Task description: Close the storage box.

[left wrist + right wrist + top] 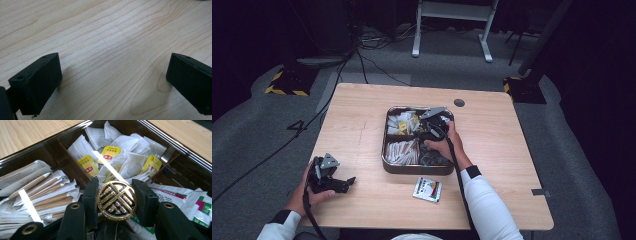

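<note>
A dark metal tray (384, 150) with compartments sits mid-table. In the right gripper view, my right gripper (115, 183) is shut on a round gold-and-black knob (117, 200) at the centre of the tray (175, 145). Behind it lie white tea bags (117, 152) with yellow tags. In the high view the right gripper (432, 131) reaches into the tray's right half. My left gripper (348, 182) rests low over the table's near left, away from the tray. Its jaws stand wide apart over bare wood (107, 30), so the left gripper (113, 72) is open and holds nothing.
Brown-and-white stick sachets (42, 192) fill the tray's left compartment, and green and pink packets (190, 202) lie at its right. One loose packet (427, 189) lies on the table in front of the tray. A dark round grommet (459, 103) sits near the far edge.
</note>
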`<state>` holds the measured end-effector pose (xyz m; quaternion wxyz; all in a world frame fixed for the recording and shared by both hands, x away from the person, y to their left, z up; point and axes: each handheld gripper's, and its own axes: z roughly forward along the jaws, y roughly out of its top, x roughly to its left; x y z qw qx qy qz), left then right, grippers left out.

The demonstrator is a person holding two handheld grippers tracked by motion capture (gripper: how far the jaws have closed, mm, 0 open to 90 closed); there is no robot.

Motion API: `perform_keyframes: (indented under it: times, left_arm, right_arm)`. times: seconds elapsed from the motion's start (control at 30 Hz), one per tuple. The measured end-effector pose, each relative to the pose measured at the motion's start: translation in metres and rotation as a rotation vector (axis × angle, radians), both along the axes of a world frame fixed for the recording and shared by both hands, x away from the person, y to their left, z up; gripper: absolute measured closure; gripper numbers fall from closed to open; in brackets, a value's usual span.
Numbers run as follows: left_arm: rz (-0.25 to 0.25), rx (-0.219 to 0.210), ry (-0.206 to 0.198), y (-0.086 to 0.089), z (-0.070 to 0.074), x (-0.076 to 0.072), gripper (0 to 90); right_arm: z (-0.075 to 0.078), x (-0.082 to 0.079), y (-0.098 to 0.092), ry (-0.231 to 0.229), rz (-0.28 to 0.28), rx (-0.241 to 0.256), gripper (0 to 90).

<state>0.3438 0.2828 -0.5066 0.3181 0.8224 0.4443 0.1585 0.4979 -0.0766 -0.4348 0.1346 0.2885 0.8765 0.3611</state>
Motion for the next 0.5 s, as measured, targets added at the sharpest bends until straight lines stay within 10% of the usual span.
perform_keyframes:
  times: [0.5]
  left_arm:
    - [-0.001,0.000,-0.001,0.0000,0.0000,0.0001,0.5]
  right_arm:
    - [-0.0021,0.0005,-0.0017,-0.001,0.006,0.021,59.0]
